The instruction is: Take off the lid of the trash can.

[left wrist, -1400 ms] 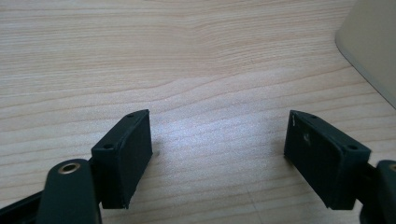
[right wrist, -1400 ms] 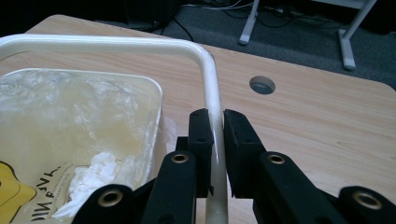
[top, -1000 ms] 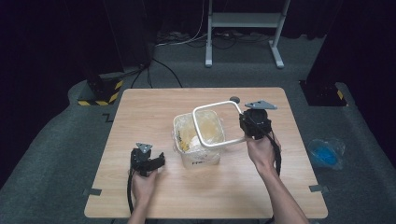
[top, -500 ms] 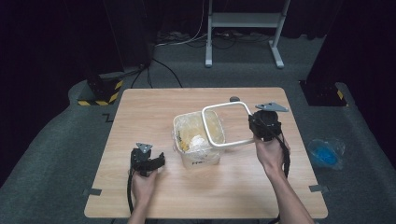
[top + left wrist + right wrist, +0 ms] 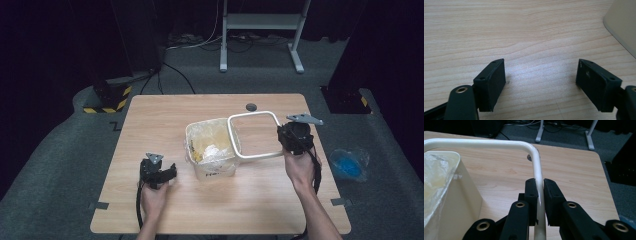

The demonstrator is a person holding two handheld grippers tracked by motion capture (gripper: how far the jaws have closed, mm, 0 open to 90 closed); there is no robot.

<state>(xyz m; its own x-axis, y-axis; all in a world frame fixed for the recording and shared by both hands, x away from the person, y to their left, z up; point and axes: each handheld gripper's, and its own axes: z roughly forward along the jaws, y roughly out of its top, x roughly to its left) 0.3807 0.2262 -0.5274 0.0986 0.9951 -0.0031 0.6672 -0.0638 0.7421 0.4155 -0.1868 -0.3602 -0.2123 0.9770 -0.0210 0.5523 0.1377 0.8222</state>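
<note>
A glossy white rounded-square frame (image 5: 254, 135), right of centre, was pinched by the right gripper (image 5: 540, 191); the left gripper (image 5: 540, 82) was spread over grained wood.

A recording studio or lab set-up is indicated. A lone wooden table (image 5: 165, 120) is placed on grey carpet (image 5: 60, 165) and enclosed by black curtains (image 5: 50, 40). Beyond the table's far edge, a white metal stand (image 5: 260, 22) and loose cables (image 5: 195, 40) are seen. Yellow-black hazard tape (image 5: 107, 102) is seen off the far left corner, and tape marks (image 5: 100, 205) by the near corners.
</note>
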